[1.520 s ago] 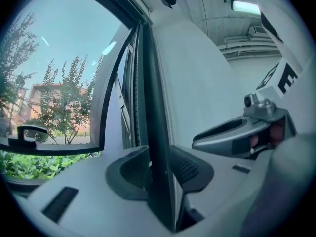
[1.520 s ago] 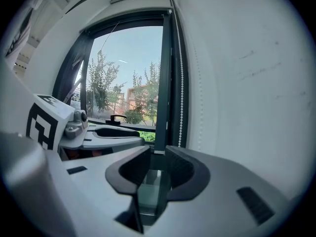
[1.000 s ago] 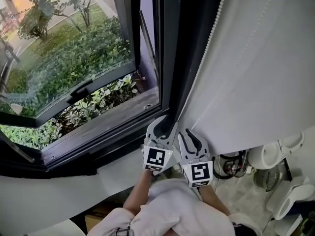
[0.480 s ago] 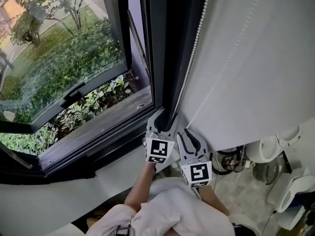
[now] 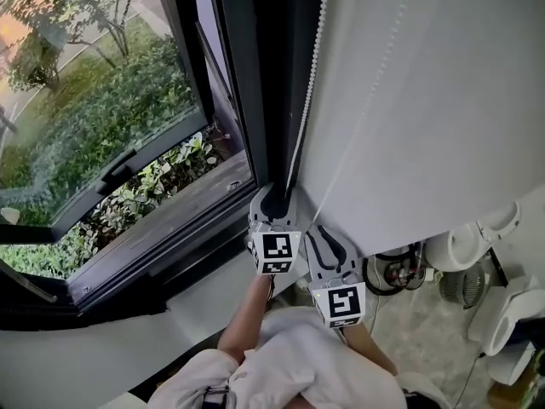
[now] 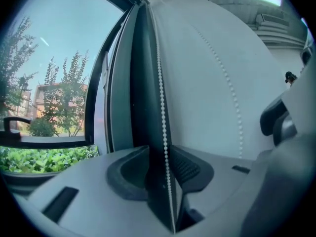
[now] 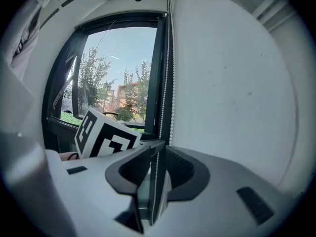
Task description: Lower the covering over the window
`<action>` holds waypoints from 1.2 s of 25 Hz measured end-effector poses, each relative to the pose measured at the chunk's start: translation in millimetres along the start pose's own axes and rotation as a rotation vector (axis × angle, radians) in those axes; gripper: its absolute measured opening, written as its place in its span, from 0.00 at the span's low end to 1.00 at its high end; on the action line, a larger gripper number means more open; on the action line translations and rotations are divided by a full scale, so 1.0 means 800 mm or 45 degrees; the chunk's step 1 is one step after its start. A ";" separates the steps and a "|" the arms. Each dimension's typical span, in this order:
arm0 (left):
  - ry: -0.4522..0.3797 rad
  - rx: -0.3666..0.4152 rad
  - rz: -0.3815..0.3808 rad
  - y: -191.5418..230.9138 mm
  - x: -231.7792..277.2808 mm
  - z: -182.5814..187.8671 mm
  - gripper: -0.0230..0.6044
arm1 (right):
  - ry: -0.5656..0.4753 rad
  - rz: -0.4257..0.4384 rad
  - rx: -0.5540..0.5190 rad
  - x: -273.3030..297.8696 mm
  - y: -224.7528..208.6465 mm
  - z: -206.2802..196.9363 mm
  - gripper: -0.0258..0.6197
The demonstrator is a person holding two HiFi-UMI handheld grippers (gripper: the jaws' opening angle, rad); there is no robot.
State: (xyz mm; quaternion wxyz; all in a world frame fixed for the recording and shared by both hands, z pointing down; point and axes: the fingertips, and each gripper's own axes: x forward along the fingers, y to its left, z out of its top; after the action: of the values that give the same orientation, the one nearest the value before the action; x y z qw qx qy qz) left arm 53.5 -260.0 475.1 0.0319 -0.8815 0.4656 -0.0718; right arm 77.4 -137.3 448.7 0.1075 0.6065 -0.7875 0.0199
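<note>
Left gripper (image 5: 274, 196): jaws have just been closing to a narrow gap, with the bead chain (image 5: 308, 83) between them, not visibly clamped. Right gripper (image 5: 324, 235): likewise narrowly open around the chain. Blind (image 5: 426, 100) hangs partway down beside the bare window (image 5: 102, 118); lowering is judged largely outstanding.

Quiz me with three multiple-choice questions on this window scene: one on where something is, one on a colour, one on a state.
1. On which side of the dark frame does the bead chain hang?
A) its left
B) its right, by the blind
C) nowhere near it
2. The blind is:
A) white
B) green
C) red
3. The glass on the left is:
A) covered
B) painted over
C) uncovered

B, the chain runs down the blind's left edge; A, the cloth is plainly white; C, bushes show through it.
</note>
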 end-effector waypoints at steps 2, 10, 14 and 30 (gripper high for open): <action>-0.009 -0.019 -0.012 0.000 -0.002 0.003 0.23 | -0.003 -0.001 0.001 -0.004 -0.001 0.000 0.18; -0.011 -0.046 -0.083 -0.003 -0.011 0.005 0.12 | -0.009 0.038 0.005 -0.012 0.005 0.001 0.18; -0.010 -0.046 -0.114 -0.009 -0.021 0.005 0.06 | -0.025 0.069 -0.008 -0.015 0.008 0.007 0.18; -0.010 -0.104 -0.166 -0.023 -0.087 0.000 0.06 | -0.102 0.237 -0.095 -0.005 0.030 0.047 0.18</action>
State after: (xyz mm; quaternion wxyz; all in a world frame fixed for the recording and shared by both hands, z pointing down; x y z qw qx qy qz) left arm 29.6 -191.9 470.9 -0.0071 -0.9108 0.4097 -0.0512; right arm 50.0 -133.2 413.8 0.0961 0.5266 -0.8444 -0.0236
